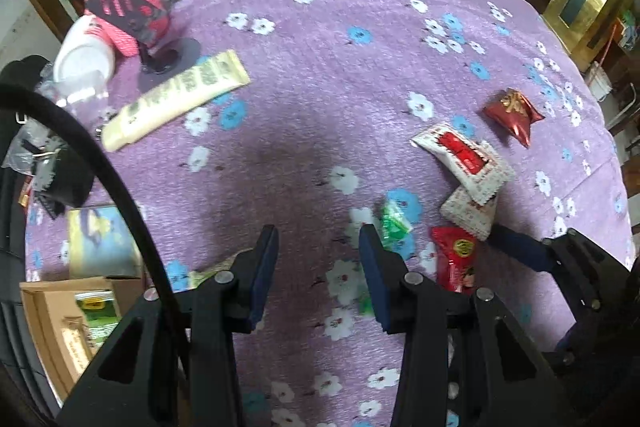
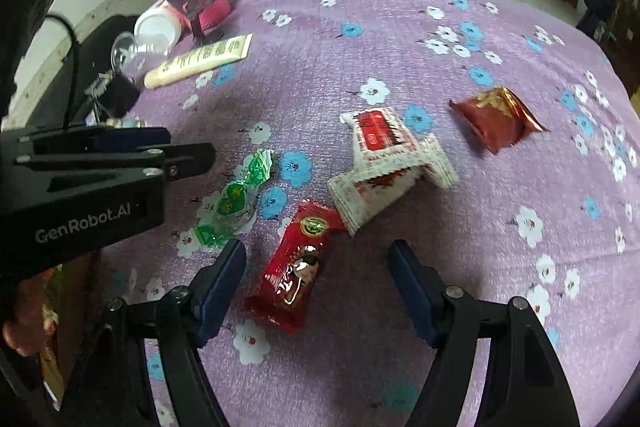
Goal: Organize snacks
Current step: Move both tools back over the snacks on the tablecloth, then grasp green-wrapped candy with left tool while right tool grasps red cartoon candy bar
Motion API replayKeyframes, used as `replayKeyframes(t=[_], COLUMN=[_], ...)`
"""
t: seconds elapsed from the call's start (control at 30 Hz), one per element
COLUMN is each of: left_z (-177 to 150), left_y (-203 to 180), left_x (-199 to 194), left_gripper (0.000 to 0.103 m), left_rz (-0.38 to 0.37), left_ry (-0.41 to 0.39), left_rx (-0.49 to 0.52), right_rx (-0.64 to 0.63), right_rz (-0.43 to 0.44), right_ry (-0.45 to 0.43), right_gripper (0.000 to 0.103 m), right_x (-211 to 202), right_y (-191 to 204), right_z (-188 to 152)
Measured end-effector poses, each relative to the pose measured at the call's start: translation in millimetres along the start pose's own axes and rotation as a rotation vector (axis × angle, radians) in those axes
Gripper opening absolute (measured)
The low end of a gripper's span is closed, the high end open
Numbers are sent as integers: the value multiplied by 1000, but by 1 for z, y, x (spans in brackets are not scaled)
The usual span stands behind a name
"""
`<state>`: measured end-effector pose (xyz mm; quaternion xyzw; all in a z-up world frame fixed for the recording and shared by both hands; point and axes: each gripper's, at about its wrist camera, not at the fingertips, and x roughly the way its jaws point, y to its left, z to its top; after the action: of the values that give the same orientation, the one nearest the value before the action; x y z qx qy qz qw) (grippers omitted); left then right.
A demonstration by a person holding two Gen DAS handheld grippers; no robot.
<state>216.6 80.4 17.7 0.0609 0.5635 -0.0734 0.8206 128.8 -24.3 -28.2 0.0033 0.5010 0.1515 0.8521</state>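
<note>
In the left wrist view, the left gripper (image 1: 319, 255) hangs over bare purple flowered tablecloth (image 1: 320, 67), jaws moderately apart and empty; the green transparent candy wrapper (image 1: 394, 221) lies just right of its right finger. In the right wrist view, the right gripper (image 2: 318, 267) stands wide and holds nothing, and the red glossy snack packet (image 2: 294, 267) lies between its fingers untouched, long axis running away from the camera, well in from the table edges. The right hand is nearer to it.

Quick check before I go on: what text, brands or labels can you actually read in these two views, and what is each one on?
"GenRobot.AI": white lettering on the black body of the left gripper, seen from the right wrist view.
Red snack packet: a round green emblem and dark characters, too blurred to read.
White-and-red packets: red label, unreadable.
Cream tube: rows of dark print, too small.
Green packet in the cardboard box: blurred.
</note>
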Motion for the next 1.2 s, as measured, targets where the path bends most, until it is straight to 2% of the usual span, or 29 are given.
replayKeyframes(t=[0.07, 0.13, 0.2, 0.3, 0.37, 0.43, 0.53, 0.6, 0.7, 0.83, 0.9, 0.97, 1.03, 1.2], left_z=[0, 0, -1, -3, -6, -10, -14, -13, -13, -13, -13, -15, -18, -29], left_y=[-6, -11, -15, -21, -25, -25, -28, -29, -30, -22, -18, -14, -8, -8], left_x=[4, 9, 12, 17, 19, 18, 4, 3, 15, 22, 20, 18, 15, 11], left_gripper=[44, 44, 44, 44, 50, 51, 51, 52, 52, 52, 44, 22, 21, 21], left_rz=[3, 4, -5, -5, 42, 69, 93, 88, 78, 26, 23, 39, 9, -9], left_ry=[9, 23, 39, 73, 86, 102, 54, 56, 108, 131, 117, 95, 87, 67], left_rx=[18, 26, 27, 31, 30, 20, 33, 35, 40, -12, -33, -35, -68, -76], right_rx=[-22, -38, -69, -87, -87, -105, -125, -122, -125, -139, -153, -154, -154, -138], right_rz=[-10, -26, -54, -74, -60, -61, -62, -56, -61, -64, -66, -60, -63, -40], right_ry=[-1, 1, 5, 10, 11, 14, 19, 20, 25, 31, 27, 21, 14, 4], right_gripper=[56, 38, 33, 33, 31, 31, 31, 31, 31, 31, 31, 30, 23, 21], right_x=[-1, -3, -3, -7, -8, -8, -8, -7, -6, -6, -6, -7, -8, -12], right_y=[-4, -9, -12, -21, -26, -25, -23, -24, -22, -21, -20, -22, -22, -26], right_z=[0, -1, -3, -7, -7, -7, -7, -6, -5, -4, -5, -6, -8, -14])
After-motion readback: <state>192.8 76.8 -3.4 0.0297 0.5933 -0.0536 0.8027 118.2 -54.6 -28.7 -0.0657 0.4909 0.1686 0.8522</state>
